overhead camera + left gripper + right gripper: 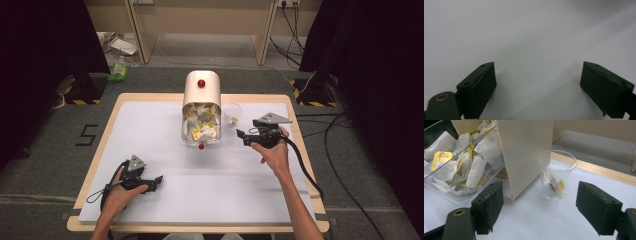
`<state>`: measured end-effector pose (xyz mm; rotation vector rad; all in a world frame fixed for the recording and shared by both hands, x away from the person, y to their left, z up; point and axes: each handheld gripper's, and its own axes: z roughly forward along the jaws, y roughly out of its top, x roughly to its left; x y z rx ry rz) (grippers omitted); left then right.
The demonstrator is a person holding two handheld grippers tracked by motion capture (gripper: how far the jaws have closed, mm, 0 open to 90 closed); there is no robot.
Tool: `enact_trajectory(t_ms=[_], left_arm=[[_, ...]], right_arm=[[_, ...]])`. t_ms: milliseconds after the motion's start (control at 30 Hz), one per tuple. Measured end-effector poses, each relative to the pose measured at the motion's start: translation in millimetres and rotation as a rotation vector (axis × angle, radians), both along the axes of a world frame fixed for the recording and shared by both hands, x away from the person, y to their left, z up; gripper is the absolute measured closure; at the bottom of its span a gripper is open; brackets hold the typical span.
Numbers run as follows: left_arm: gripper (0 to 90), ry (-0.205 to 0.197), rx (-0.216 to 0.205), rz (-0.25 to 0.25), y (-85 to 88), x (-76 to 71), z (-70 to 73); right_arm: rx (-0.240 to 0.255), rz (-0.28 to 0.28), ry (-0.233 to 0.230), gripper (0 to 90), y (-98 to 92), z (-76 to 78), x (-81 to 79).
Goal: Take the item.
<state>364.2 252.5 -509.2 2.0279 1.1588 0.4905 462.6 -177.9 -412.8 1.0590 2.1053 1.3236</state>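
A cream dispenser box (202,107) with a red knob stands at the table's far middle, its clear drawer pulled out and full of tea bags (461,167). Beside it on the right stands a clear plastic cup (232,115) (556,176) with a tea bag (554,183) inside. My right gripper (241,135) (539,212) hovers just in front of the cup, open, nothing between its jaws. My left gripper (159,179) (537,92) rests low over the white mat at the near left, open and empty.
The white mat (150,130) covers a wooden tabletop (102,145). Cables trail from both grippers, and more lie on the floor at the right. Dark curtains and stands flank the table.
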Motion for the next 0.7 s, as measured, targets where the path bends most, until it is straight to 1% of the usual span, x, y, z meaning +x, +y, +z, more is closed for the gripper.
enact_trajectory(t_ms=[267,433,700], left_arm=[[12.2,0.001,0.001,-0.001,0.1,0.0,0.1],[12.2,0.0,0.0,0.0,0.0,0.0,0.0],[12.3,0.0,-0.001,0.0,0.0,0.0,0.0]], right_arm=[[-0.004,0.006,0.009,22.6,0.3,-4.1,-6.0],[-0.006,0.011,0.009,22.3,-0.2,-5.8,-11.2],[-0.013,0.014,0.022,22.2,-2.5,-10.7,-20.3]])
